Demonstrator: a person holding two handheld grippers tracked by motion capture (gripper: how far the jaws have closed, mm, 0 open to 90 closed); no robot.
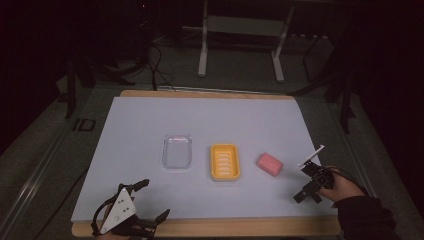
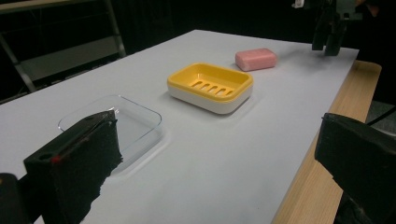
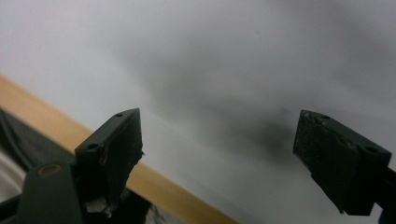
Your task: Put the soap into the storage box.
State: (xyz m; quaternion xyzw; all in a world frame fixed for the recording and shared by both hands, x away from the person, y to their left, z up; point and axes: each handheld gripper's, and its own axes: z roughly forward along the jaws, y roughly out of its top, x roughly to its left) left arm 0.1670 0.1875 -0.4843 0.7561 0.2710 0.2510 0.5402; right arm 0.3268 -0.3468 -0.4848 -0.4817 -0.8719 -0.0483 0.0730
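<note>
A pink soap bar [image 1: 270,164] [image 2: 256,59] lies on the white sheet, right of a yellow soap dish [image 1: 225,162] [image 2: 210,86] with a slotted floor. Left of the dish sits a clear plastic tray [image 1: 177,151] [image 2: 111,122]. My left gripper [image 1: 153,199] [image 2: 215,154] is at the near left corner, open and empty, aimed toward the tray and dish. My right gripper [image 1: 307,198] [image 3: 219,149] [image 2: 329,35] hovers at the near right, just right of the soap, tilted down at the bare sheet, open with nothing between its jaws.
The white sheet [image 1: 210,120] covers a wooden table whose edge [image 1: 210,227] [image 3: 42,112] shows at the front. Metal stand legs [image 1: 202,55] and floor cables [image 1: 157,70] lie beyond the far edge in the dark.
</note>
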